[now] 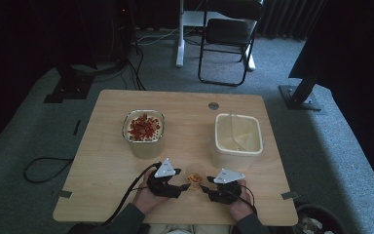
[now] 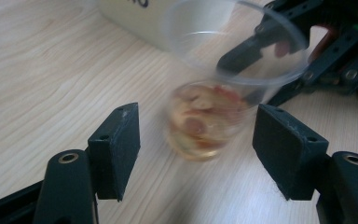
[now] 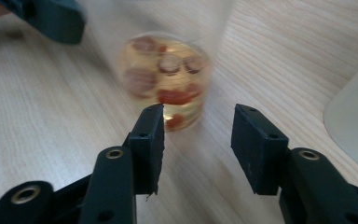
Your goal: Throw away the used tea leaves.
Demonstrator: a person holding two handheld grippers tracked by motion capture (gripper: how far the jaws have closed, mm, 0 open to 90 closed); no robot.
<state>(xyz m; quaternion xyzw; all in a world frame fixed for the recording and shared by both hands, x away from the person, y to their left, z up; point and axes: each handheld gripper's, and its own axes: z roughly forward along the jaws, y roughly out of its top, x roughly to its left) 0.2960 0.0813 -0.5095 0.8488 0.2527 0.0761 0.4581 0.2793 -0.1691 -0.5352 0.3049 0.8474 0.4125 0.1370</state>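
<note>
**Clear cup between two grippers at the table's near edge**

Nearest the camera, at six o'clock in the high view, two sleeved forearms come up from the bottom edge, each hand wrapped around a black, angular gripper topped with a pale three-cornered plate. The left gripper [image 1: 179,186] sits at about seven o'clock of the cup, its jaws spread apart; in the left gripper view its flat, matte black pads [image 2: 117,149] stand wide of the cup on either side, touching nothing. The right gripper [image 1: 205,187] sits at about five o'clock of the cup. In the right gripper view its square-faced jaws stand parted with bare wood between them, and the cup lies just beyond their tips, not gripped.

The cup [image 1: 195,176] is small, round and of thin clear plastic, standing on the table between the two grippers. Its bottom holds reddish and orange slices in a yellowish layer, blurred in both gripper views.

The table [image 1: 107,165] is pale wood with a fine straight grain and rounded corners. Farther back, at eleven o'clock of the cup, stands a rounded-square glass container [image 1: 144,131] filled with red and brown pieces. At one o'clock stands a cream plastic tub [image 1: 237,139], square with soft corners, open at the top.

Beyond the table, at twelve o'clock, a black folding chair [image 1: 228,39] stands on grey carpet.
</note>
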